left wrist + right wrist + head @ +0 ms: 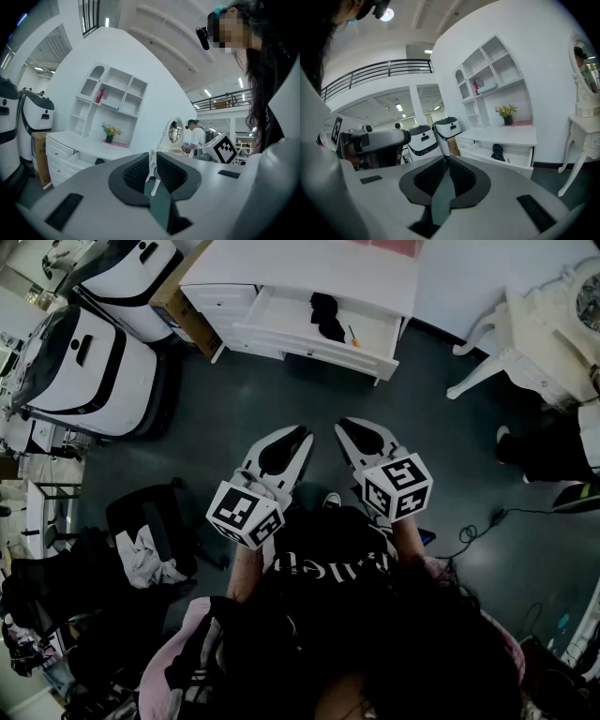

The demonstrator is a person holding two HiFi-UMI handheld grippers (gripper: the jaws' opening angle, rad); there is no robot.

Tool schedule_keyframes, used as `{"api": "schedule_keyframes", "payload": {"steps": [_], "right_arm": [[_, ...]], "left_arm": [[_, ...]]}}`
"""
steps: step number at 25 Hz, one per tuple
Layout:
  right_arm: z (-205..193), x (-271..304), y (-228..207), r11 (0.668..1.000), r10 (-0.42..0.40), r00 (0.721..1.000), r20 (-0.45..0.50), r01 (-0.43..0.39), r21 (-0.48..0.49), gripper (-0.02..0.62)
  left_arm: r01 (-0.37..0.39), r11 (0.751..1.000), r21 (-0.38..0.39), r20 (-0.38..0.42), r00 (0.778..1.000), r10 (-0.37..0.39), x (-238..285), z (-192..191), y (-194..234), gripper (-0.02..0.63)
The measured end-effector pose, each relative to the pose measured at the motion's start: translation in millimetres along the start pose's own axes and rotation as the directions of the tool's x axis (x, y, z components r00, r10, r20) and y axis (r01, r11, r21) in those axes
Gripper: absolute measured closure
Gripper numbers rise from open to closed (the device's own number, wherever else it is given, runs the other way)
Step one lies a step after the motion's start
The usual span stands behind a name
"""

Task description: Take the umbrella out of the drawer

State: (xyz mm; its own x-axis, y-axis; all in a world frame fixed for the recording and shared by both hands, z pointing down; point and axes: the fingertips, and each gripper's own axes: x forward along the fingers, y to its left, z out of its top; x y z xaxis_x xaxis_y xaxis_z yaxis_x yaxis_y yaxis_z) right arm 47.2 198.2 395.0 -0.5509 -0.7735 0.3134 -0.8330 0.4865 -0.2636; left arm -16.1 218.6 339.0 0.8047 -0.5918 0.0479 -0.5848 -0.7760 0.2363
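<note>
In the drawer: we see the umbrella (327, 317), black and folded, lying on the drawer's white bottom towards its right half; the right gripper view also shows it (497, 151) as a dark bundle.
Drawer (281, 313): pulled out of the white table (300, 268), fully open to our view from above.
Beside the umbrella: a thin orange-tipped stick (353, 336) lies just to its right, apart from it.
Left gripper (302, 435): we hold it level over the dark floor (234, 418), pointing at the table; its jaws are together at the tips with only a thin slit between the pads, and nothing is in them.
Right gripper (344, 426): just beside the left one and tipped a little downwards; its jaws are closed on nothing.
Grippers and umbrella: well apart, with bare floor between the jaw tips and the drawer front.
Table top: a vase of yellow flowers (506, 115) stands by the wall, under a white shelf unit (492, 75).
Left of the table: two white-and-black machines (94, 362) and a cardboard box (173, 301).
Right of the table: a white vanity (553, 343) with curved legs.
</note>
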Motion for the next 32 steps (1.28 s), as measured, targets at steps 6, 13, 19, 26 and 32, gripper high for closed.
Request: {"api": "schedule_keyframes", "payload": {"steps": [6, 13, 19, 26, 32], "right_arm": [[-1, -6, -13, 1.0, -0.008, 1.0, 0.003, 0.008, 0.014, 0.529], [-4, -11, -25, 0.998, -0.018, 1.0, 0.014, 0.017, 0.06, 0.528], [-8, -7, -28, 0.997, -0.002, 1.0, 0.003, 0.002, 0.082, 0.528], [-8, 6, -37, 0.995, 0.006, 1.0, -0.016, -0.004, 0.103, 0.528], [4, 28, -64, 0.993, -0.014, 1.0, -0.016, 0.015, 0.115, 0.528]], "left_arm": [[0.008, 1.0, 0.001, -0.011, 1.0, -0.008, 11, -3, -8, 0.548], [0.017, 1.0, 0.007, -0.033, 0.999, -0.016, 19, -6, -15, 0.548], [0.004, 1.0, -0.001, -0.045, 0.999, -0.004, 23, -10, -10, 0.548], [0.011, 1.0, -0.006, -0.071, 0.997, -0.011, 35, -10, 1, 0.548], [0.028, 1.0, -0.007, -0.08, 0.996, -0.029, 60, -6, 21, 0.548]]}}
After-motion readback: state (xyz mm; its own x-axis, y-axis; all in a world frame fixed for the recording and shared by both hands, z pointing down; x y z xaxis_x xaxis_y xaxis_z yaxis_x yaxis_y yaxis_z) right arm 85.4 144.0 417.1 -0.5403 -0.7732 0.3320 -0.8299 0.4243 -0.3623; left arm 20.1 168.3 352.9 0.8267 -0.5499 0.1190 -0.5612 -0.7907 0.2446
